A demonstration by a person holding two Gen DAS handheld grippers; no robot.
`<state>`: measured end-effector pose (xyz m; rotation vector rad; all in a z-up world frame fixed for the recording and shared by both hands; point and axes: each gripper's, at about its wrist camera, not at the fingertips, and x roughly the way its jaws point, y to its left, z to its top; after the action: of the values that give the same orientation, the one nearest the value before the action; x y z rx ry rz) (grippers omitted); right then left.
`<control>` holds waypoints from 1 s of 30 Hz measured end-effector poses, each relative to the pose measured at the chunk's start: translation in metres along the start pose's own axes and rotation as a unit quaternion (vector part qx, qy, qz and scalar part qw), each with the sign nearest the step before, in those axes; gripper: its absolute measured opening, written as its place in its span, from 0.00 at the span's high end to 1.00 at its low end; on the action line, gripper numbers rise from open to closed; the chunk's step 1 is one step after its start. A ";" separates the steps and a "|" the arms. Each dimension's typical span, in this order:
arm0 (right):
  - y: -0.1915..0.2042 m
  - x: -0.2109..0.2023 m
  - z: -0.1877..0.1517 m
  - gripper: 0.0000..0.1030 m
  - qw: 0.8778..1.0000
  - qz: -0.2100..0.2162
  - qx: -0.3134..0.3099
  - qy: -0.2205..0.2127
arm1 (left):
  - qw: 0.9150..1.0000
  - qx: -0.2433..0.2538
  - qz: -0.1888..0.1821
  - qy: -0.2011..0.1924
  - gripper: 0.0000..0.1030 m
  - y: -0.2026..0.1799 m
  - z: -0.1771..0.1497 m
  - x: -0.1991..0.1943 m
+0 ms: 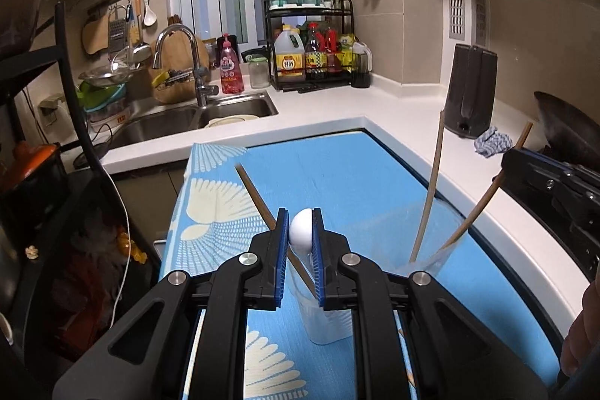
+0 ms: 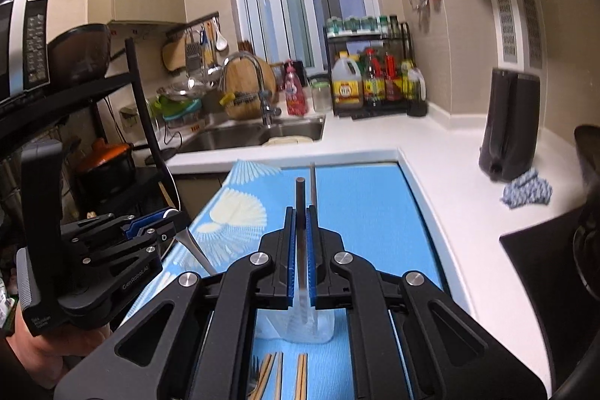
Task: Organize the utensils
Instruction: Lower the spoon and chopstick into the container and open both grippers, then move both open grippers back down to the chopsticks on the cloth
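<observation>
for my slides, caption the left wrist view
Left gripper clamps a white spoon above a clear cup holding chopsticks.

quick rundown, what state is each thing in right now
left claw: shut on white spoon
right claw: shut on dark-handled metal utensil
clear plastic cup: upright on blue patterned mat, holding two wooden chopsticks
wooden chopsticks on the mat: lying flat, not yet in the cup

A blue patterned mat [image 2: 360,197] is spread on the white counter [image 2: 465,212]; a clear cup [image 2: 311,327] and chopsticks [image 2: 302,375] are set upon it
</observation>
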<state>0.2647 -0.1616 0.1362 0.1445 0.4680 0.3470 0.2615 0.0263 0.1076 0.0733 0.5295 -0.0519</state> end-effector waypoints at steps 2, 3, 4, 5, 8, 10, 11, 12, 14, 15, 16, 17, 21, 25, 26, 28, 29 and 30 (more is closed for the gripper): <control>0.002 0.009 -0.011 0.90 1.000 -0.006 -0.009 0.023 | 1.000 0.006 0.005 -0.002 0.74 -0.003 -0.007 0.002; 0.001 0.010 -0.016 0.89 1.000 -0.008 -0.010 0.028 | 1.000 0.010 0.008 -0.007 0.60 -0.004 -0.011 0.001; 0.000 0.010 -0.021 0.83 0.999 -0.009 -0.006 0.034 | 1.000 0.009 0.010 -0.011 0.56 -0.004 -0.012 -0.002; -0.001 0.009 -0.023 0.74 0.999 -0.009 -0.002 0.037 | 1.000 0.007 0.010 -0.016 0.55 -0.002 -0.014 -0.006; -0.001 -0.001 -0.029 0.66 0.999 -0.011 -0.003 0.035 | 0.999 -0.004 0.014 -0.033 0.46 0.002 -0.013 -0.020; 0.001 -0.008 -0.032 0.65 0.999 -0.011 -0.005 0.033 | 0.999 -0.016 0.013 -0.042 0.46 0.006 -0.013 -0.032; 0.002 -0.013 -0.033 0.65 0.999 -0.012 -0.007 0.030 | 0.999 -0.019 0.012 -0.045 0.46 0.006 -0.013 -0.036; 0.003 -0.018 -0.034 0.65 0.999 -0.013 -0.009 0.028 | 0.998 -0.022 0.012 -0.050 0.46 0.007 -0.014 -0.043; 0.006 -0.030 -0.037 0.64 0.999 -0.016 -0.019 0.024 | 0.998 -0.026 0.011 -0.056 0.45 0.007 -0.019 -0.055; 0.009 -0.039 -0.040 0.64 0.999 -0.024 -0.029 0.017 | 0.998 -0.028 0.009 -0.060 0.45 0.008 -0.021 -0.060; 0.011 -0.047 -0.042 0.63 0.999 -0.032 -0.036 0.008 | 0.998 -0.030 0.008 -0.063 0.45 0.009 -0.025 -0.066; 0.011 -0.054 -0.044 0.63 0.999 -0.039 -0.038 0.002 | 0.997 -0.031 0.006 -0.065 0.45 0.011 -0.030 -0.073; 0.012 -0.084 -0.063 0.62 0.998 -0.049 -0.045 -0.014 | 0.997 -0.039 0.000 -0.064 0.45 0.017 -0.065 -0.092; 0.010 -0.095 -0.099 0.62 0.997 -0.059 -0.053 0.006 | 0.998 -0.046 0.000 -0.038 0.50 0.019 -0.109 -0.095; 0.008 -0.096 -0.110 0.62 0.997 -0.059 -0.049 0.014 | 0.998 -0.049 -0.002 -0.030 0.53 0.018 -0.121 -0.095; 0.001 -0.097 -0.132 0.62 0.998 -0.054 -0.032 0.032 | 0.998 -0.055 -0.006 -0.014 0.53 0.017 -0.142 -0.097; -0.003 -0.098 -0.144 0.62 0.998 -0.051 -0.023 0.041 | 0.998 -0.060 -0.009 -0.009 0.53 0.014 -0.156 -0.099; -0.005 -0.098 -0.154 0.62 0.997 -0.049 -0.018 0.047 | 0.998 -0.064 -0.010 -0.005 0.54 0.013 -0.166 -0.100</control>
<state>0.1130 -0.1927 0.0400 0.0700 0.5602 0.2658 0.0925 0.0556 0.0159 -0.0584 0.5218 -0.0380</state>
